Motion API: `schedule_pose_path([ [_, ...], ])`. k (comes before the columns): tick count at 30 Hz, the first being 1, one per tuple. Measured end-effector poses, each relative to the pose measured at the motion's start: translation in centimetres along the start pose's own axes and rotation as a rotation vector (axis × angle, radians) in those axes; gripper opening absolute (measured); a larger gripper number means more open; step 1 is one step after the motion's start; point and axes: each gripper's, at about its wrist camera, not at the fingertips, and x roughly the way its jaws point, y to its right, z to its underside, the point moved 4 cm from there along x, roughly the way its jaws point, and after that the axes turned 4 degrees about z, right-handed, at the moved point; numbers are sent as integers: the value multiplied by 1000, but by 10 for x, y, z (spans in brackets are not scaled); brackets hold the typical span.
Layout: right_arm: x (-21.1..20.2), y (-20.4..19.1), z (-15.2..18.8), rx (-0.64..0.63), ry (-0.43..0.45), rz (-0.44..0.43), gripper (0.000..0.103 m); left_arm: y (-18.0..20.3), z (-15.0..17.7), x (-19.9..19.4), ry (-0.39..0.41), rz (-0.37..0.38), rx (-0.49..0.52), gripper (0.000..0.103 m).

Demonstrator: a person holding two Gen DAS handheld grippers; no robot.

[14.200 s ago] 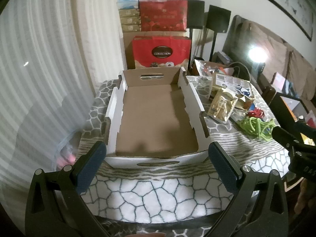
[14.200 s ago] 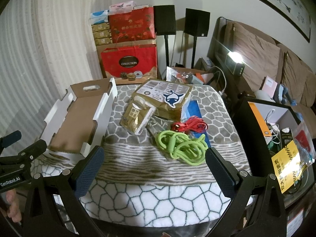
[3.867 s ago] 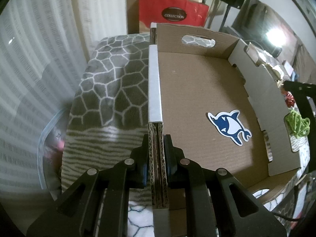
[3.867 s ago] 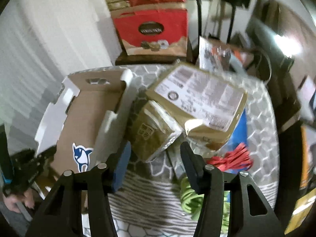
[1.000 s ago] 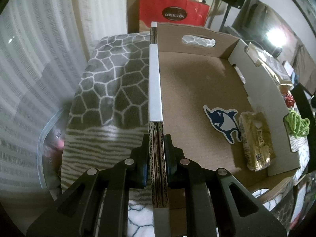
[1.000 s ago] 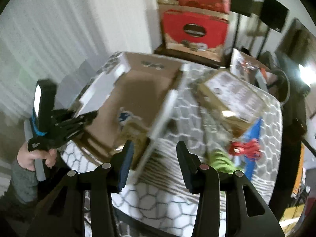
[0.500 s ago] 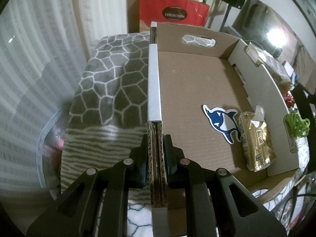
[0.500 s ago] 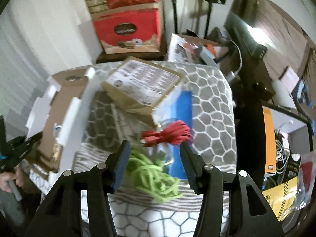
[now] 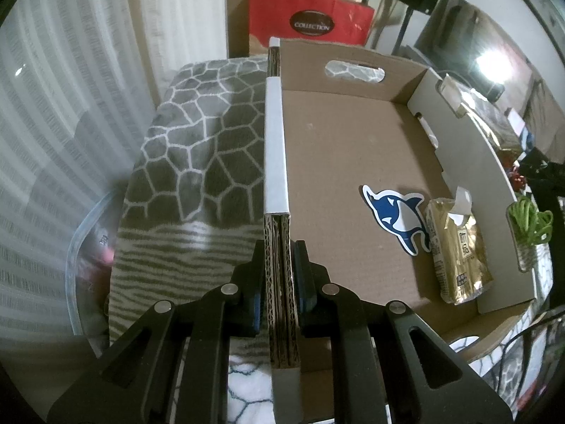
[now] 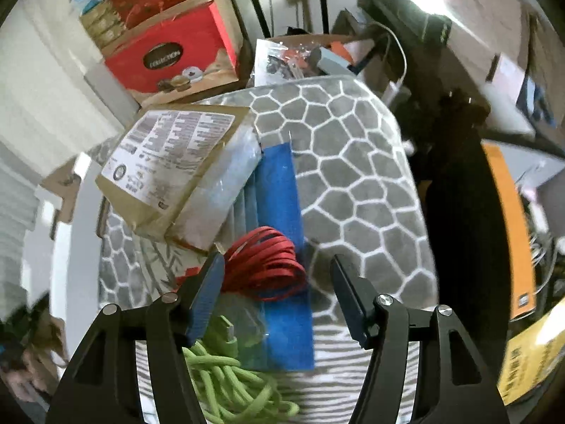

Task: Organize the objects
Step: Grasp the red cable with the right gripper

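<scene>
Your left gripper (image 9: 279,284) pinches the box (image 9: 353,148) wall; inside lie one sticker (image 9: 395,219) and one gold pouch (image 9: 457,247). Only the right view shows your spread right gripper (image 10: 277,282) over one red cord (image 10: 265,270) (one green cord (image 10: 226,385) beside it).

Matt corrugated cardboard box (image 9: 353,134) (white-faced rim). Glossy gold foil packet (image 9: 455,247). Fuzzy patterned cloth (image 10: 353,162) covers the worktop.

Black tools (image 9: 277,265), blue pads (image 10: 208,291), silver screws
</scene>
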Motion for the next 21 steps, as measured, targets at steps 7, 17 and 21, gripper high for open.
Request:
schedule_pose_path([
  [7, 3, -10, 3, 26, -31, -54, 65, -1, 0, 0, -1, -1, -1, 12],
  [17, 4, -7, 0, 55, -29, -76, 46, -1, 0, 0, -2, -1, -2, 12],
  [21, -8, -11, -1, 31, 30, -45, 25, -1, 1, -1, -2, 0, -4, 12],
])
